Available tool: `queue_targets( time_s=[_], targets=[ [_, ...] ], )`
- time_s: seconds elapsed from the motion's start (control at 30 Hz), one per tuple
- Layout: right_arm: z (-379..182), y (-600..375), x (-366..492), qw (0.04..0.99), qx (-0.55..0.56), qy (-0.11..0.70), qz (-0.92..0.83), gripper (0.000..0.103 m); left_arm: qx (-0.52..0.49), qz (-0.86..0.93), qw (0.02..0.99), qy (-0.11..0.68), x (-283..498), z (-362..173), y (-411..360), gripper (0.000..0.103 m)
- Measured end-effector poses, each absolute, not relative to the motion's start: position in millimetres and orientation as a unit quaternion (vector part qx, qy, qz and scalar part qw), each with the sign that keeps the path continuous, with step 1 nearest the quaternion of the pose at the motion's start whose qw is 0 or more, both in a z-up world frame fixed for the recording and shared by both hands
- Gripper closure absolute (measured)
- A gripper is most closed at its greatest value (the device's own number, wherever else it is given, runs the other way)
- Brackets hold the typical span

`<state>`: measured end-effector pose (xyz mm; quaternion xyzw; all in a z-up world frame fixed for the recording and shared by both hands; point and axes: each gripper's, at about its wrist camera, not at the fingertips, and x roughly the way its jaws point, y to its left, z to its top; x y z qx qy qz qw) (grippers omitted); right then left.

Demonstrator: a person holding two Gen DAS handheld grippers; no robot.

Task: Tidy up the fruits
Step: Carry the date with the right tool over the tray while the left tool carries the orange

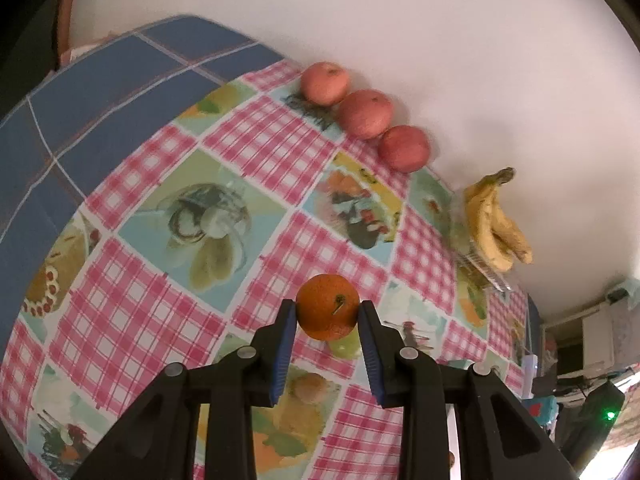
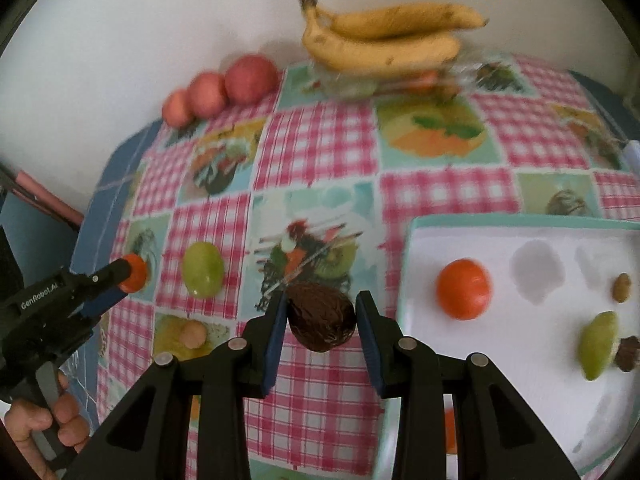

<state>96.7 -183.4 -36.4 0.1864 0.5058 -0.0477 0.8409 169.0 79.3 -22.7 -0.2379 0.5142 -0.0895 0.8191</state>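
My left gripper (image 1: 327, 312) is shut on an orange tangerine (image 1: 327, 306) just above the checked tablecloth; a green fruit (image 1: 345, 345) lies right behind it. In the right wrist view the left gripper (image 2: 134, 272) holds the same tangerine beside the green fruit (image 2: 203, 268). My right gripper (image 2: 321, 312) is shut on a dark brown fruit (image 2: 321, 317), held above the cloth left of a white tray (image 2: 412, 264). The tray holds a tangerine (image 2: 463, 288), a green fruit (image 2: 598, 345) and small brown pieces (image 2: 622, 287).
Three red apples (image 1: 365, 113) line the wall at the table's far edge, with a banana bunch (image 1: 494, 224) on a clear wrapper beside them. They also show in the right wrist view as apples (image 2: 220, 88) and bananas (image 2: 380, 38). A small peach-coloured fruit (image 2: 193, 333) lies near the left gripper.
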Motion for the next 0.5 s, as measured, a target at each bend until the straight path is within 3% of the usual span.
queue_targets(
  time_s=[0.5],
  targets=[
    [-1,-293,35,0.845,0.227,0.449,-0.183,0.066,-0.173,-0.168,0.836,0.493,139,16,7,0.069]
  ],
)
